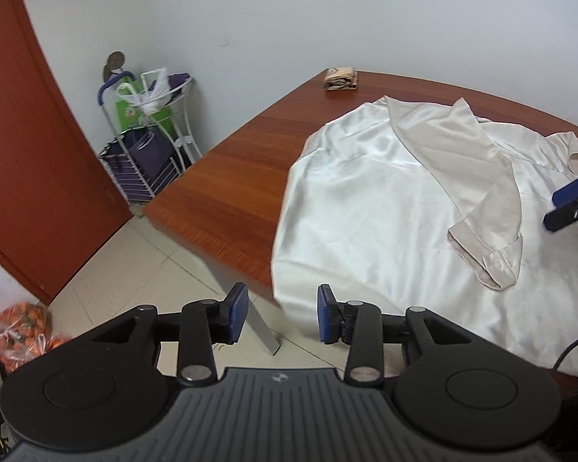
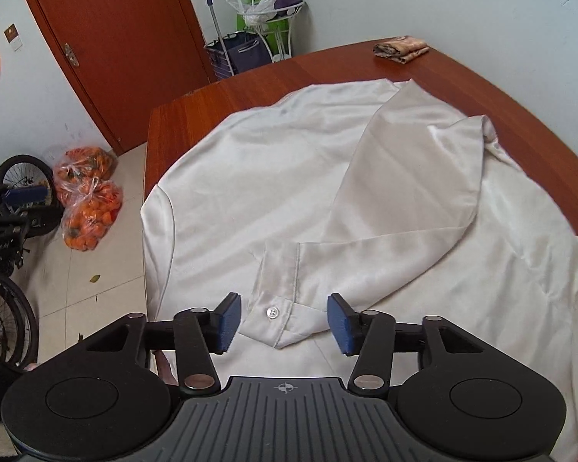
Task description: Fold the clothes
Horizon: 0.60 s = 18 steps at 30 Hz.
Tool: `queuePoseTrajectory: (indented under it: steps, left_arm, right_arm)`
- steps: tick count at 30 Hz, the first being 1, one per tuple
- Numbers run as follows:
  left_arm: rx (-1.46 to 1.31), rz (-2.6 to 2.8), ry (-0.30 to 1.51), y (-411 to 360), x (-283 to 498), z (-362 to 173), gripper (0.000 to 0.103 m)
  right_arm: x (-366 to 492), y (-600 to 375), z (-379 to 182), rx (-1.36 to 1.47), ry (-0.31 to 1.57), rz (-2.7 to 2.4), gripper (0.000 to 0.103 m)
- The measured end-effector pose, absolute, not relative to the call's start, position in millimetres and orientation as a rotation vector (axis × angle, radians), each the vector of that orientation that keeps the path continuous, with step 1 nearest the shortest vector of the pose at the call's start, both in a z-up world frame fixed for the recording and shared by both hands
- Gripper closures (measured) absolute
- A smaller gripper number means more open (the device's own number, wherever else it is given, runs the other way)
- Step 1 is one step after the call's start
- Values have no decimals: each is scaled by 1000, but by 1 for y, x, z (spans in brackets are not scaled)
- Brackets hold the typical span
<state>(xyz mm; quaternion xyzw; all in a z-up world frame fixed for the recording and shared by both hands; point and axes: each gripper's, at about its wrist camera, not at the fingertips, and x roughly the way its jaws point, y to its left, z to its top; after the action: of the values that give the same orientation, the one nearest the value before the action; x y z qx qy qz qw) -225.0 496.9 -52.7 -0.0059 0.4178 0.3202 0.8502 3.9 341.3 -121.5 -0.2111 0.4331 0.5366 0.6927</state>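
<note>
One cream satin shirt [image 2: 273, 177] lies spread on the wooden table [image 2: 219, 100], shiny, a bit wrinkled, with one sleeve [image 2: 404, 192] folded across it. Its buttoned cuff [image 2: 277, 308] sits between the right claw's [image 2: 284, 321] parted pads, untouched. Left claw [image 1: 282, 313] is open over the shirt's near-left edge, gripping nothing

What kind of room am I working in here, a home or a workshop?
Most likely a lived-in home room, perhaps a spare or storage room. A wooden table holds the white shirt, and along the floor sit a shopping trolley, bags of oranges and a bicycle by a wooden door.
</note>
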Motion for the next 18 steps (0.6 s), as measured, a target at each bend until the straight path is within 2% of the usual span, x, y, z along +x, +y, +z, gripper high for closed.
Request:
queuePoseTrajectory:
  steps: [13,18]
  left_arm:
    - [23,586,910,532,-166,-83,58]
    - [-3,576,925,547,-155,-89,58]
  right_arm:
    - [1,407,-178,-526,1033,1169,48]
    - [-2,420,-192,-590,1041,1161,53]
